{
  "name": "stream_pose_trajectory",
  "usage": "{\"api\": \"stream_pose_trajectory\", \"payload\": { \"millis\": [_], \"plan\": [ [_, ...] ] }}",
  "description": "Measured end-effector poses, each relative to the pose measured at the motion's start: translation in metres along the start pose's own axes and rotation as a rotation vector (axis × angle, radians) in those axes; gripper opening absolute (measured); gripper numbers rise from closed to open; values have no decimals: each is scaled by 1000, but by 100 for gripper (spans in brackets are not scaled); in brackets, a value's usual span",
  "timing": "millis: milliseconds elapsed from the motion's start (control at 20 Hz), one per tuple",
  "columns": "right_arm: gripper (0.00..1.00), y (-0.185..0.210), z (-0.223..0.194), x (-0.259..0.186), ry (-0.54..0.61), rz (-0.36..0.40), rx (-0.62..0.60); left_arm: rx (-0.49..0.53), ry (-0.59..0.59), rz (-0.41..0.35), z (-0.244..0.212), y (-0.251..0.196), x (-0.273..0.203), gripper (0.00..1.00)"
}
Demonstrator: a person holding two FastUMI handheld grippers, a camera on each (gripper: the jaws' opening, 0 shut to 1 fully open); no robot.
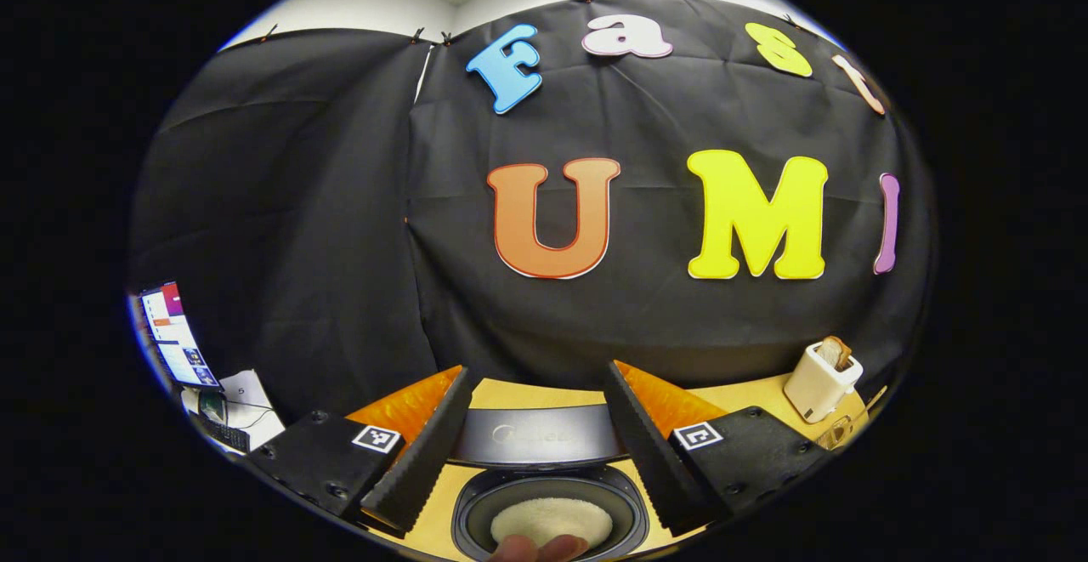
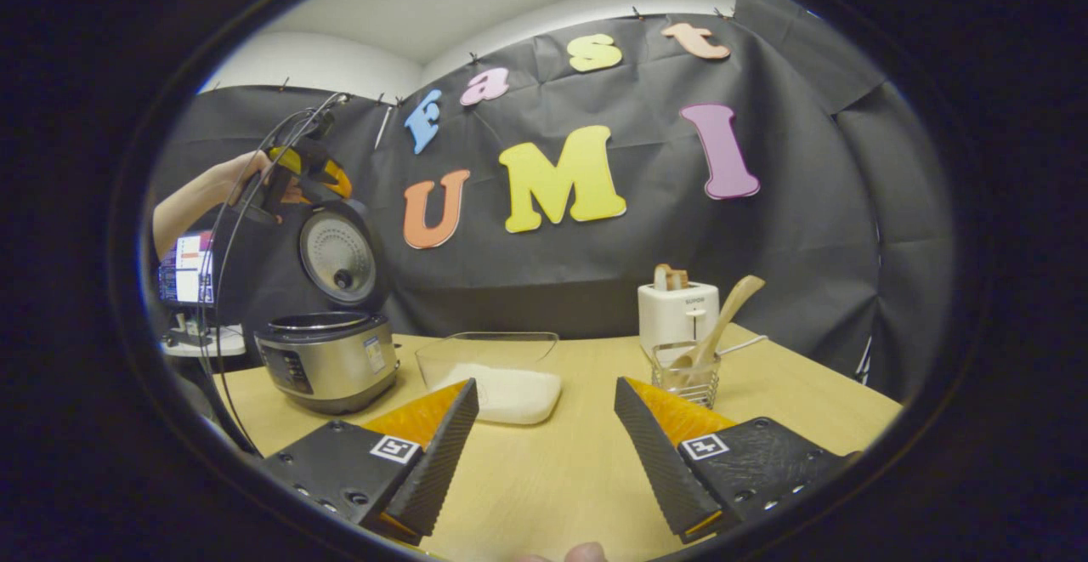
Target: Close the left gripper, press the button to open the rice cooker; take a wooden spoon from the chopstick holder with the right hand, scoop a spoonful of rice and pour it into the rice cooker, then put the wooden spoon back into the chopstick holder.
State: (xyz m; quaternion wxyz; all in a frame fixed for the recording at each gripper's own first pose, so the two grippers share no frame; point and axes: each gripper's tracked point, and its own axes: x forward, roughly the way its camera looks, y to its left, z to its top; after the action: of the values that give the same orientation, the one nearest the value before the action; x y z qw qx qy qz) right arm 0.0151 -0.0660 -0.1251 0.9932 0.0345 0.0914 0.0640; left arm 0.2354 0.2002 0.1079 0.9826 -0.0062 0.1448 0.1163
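Both tongs, left (image 1: 539, 447) and right (image 2: 544, 439), spread over the wooden table (image 2: 552, 477), black cloth wall (image 2: 807, 230) behind

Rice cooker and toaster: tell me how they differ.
The rice cooker is round and silvery, while the toaster is boxy and white. The cooker stands at the table's left end with its lid raised; the toaster stands farther right, behind the wire holder, with bread poking from its top. Both stand upright on the wooden table.

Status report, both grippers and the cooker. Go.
Left gripper open, above open rice cooker, rice in pot. Right gripper open, empty. Wooden spoon in chopstick holder. Path clear.
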Motion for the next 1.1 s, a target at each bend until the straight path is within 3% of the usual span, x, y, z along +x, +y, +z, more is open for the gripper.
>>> {"api": "stream_pose_trajectory", "payload": {
  "millis": [200,250,300,550,600,650,1100],
  "plan": [
    [95,26,1,4,10,47,-11,-5,-12,-24,-22,2,-36,100],
    [92,35,1,5,11,62,-13,-7,-10,-31,-28,1,-42,100],
    [96,46,3,5,14,80,-14,-9,-6,-38,-35,-1,-48,100],
    [96,83,10,0,-2,145,-28,-22,15,-55,-76,-5,-79,100],
    [92,87,10,-1,1,151,-29,-29,15,-53,-82,-6,-82,100],
    [95,90,9,-3,3,154,-34,-30,16,-52,-89,-7,-86,100],
    [95,87,6,-19,20,134,-58,-21,9,-38,-150,-13,-107,100]
  ]
}}
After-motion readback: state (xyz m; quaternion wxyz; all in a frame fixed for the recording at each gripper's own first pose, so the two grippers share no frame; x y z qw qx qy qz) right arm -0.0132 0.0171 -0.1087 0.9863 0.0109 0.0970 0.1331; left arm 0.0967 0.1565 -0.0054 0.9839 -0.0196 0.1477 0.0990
